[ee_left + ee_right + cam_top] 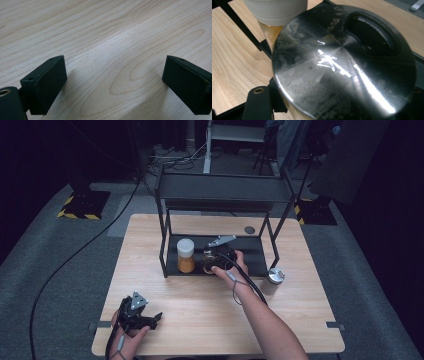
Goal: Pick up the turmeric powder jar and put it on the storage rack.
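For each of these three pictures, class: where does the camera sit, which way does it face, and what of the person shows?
High view: above the table, facing forward and down; both forearms, left gripper.
Left gripper view: on that gripper, facing bare tabletop between open jaws.
Right gripper view: on the right gripper, facing a metal-lidded jar.
Shared by the high and right gripper views: white-capped jar.

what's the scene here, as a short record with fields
surface: wooden table
rack: black two-level shelf rack at the table's far side
right gripper: shut on a jar with a metal lid, at the rack's lower shelf
neighbour: white-capped jar of orange contents, just left of it on that shelf
left gripper: open, nothing between the jaws, low over the table's near left
loose item: round metal lid on the table, right of the rack
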Motion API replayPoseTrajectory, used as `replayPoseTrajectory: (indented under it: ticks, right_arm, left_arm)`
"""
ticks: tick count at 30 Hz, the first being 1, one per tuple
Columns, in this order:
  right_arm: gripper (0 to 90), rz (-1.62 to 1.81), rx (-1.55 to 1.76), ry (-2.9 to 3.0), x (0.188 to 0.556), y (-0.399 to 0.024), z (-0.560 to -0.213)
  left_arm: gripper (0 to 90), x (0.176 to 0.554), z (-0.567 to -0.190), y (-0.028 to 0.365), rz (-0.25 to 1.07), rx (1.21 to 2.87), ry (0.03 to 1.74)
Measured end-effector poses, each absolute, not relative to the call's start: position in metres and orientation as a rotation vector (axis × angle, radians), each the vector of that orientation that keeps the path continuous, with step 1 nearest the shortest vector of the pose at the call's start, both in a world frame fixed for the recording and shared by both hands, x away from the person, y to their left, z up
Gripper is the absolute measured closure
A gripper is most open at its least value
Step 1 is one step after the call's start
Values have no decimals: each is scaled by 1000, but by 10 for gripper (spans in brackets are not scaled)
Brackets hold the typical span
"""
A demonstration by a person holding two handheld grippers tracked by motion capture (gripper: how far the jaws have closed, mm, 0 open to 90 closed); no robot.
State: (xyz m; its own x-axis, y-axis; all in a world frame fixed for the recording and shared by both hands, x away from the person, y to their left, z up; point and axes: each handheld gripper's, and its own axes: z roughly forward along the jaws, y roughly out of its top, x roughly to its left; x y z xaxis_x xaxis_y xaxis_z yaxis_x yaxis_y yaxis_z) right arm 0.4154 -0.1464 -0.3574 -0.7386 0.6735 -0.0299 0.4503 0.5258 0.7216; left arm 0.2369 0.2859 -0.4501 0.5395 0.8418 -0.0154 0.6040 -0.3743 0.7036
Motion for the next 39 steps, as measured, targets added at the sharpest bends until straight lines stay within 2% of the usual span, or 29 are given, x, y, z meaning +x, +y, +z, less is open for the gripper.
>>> replayPoseTrajectory:
  ticks: [18, 35, 39]
  right_arm:
    - [316, 1023, 986, 2445, 426, -137, -382]
    - [311, 1044, 1064, 2412, 431, -141, -391]
    - [224, 1074, 1081, 2400, 431, -145, -390]
  left_arm:
    - [54, 237, -450, 286, 459, 2113, 1162]
    - [53, 237, -450, 286, 459, 2114, 1162]
    - [53, 237, -450, 286, 460, 2114, 1162]
